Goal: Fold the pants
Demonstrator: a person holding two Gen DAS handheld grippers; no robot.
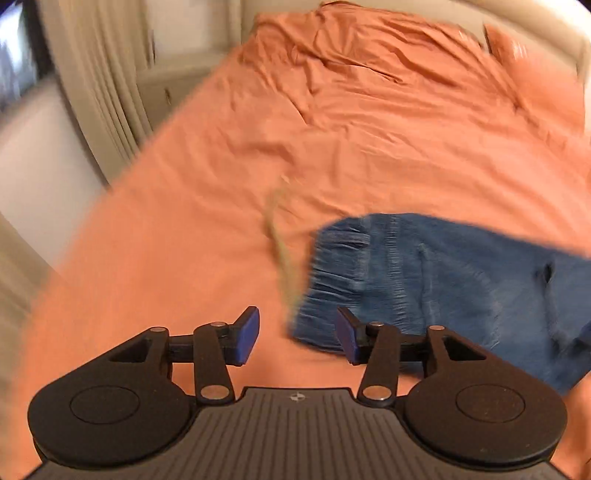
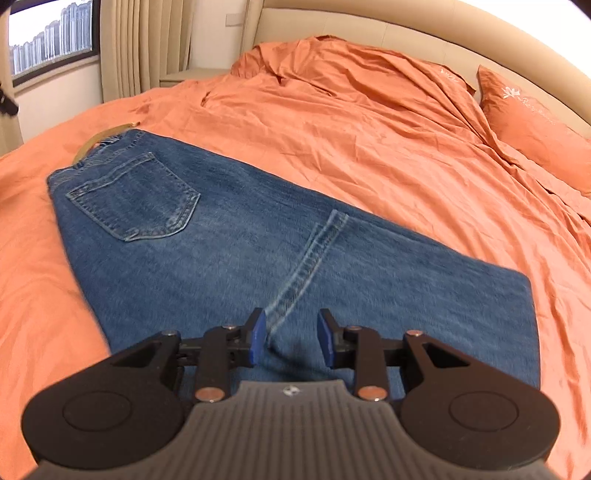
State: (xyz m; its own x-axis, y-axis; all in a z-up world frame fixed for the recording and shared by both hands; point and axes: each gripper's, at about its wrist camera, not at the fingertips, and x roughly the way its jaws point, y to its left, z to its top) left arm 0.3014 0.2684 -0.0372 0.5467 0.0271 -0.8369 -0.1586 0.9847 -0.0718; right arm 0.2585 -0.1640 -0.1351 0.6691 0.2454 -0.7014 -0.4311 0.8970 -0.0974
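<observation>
Blue jeans (image 2: 229,236) lie folded lengthwise on the orange bed (image 2: 369,147), back pocket up and waist at the far left, with a tan belt (image 2: 99,138) at the waistband. My right gripper (image 2: 291,336) hangs over the near part of the jeans, beside the leg seam. It is open, and its blue pads do not press on the denim. In the blurred left wrist view the jeans (image 1: 443,288) lie to the right, the belt (image 1: 280,236) beside them. My left gripper (image 1: 297,332) is open over the sheet at the waist edge, with nothing between its fingers.
An orange pillow (image 2: 532,125) and a rumpled duvet (image 2: 351,74) lie at the head of the bed, against a beige headboard (image 2: 369,26). Curtains (image 2: 144,40), a window (image 2: 51,37) and a nightstand (image 2: 192,75) stand at the far left.
</observation>
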